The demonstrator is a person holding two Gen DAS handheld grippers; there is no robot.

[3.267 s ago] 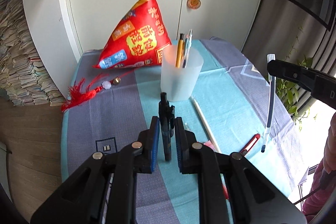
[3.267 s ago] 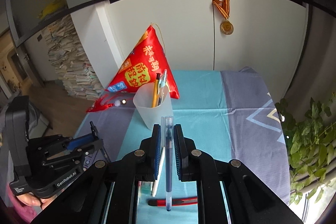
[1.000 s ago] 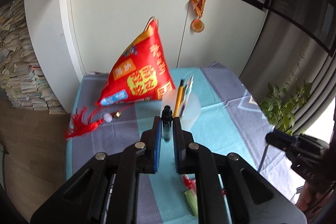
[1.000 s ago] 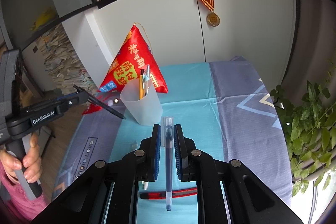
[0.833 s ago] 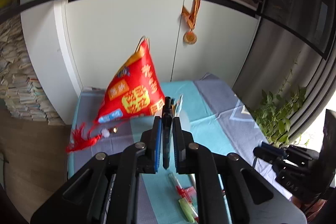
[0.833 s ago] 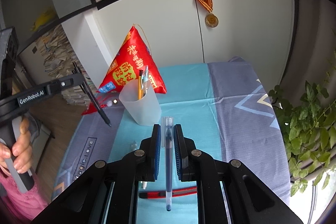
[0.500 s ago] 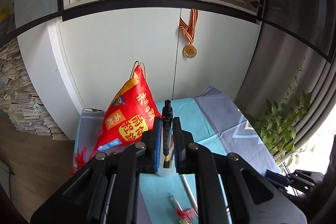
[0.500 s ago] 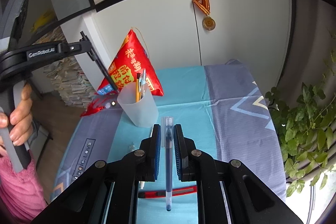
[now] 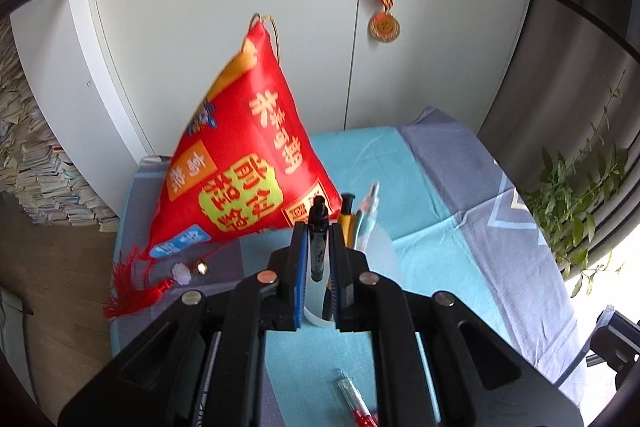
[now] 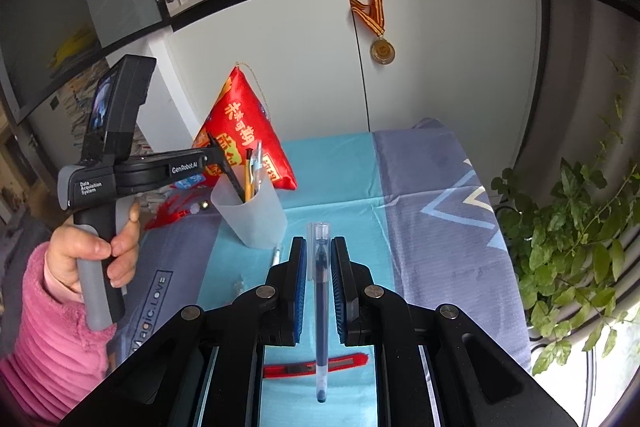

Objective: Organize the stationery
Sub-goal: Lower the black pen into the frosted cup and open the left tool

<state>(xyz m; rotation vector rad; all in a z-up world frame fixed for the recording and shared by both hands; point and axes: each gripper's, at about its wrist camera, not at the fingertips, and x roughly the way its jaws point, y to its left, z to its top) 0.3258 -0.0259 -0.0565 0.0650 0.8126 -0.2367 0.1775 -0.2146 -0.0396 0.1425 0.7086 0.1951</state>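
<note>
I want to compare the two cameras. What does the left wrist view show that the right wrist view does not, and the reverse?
Only the left wrist view shows the black pen close between the left tongs and a red-tipped pen on the cloth. Only the right wrist view shows the blue pen in the right tongs, the red utility knife, and the hand holding the left tool. Both show the frosted cup, red pouch and medal.

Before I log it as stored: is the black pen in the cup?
Partly in: the black pen dips into the cup, left claw gripping it.
</note>
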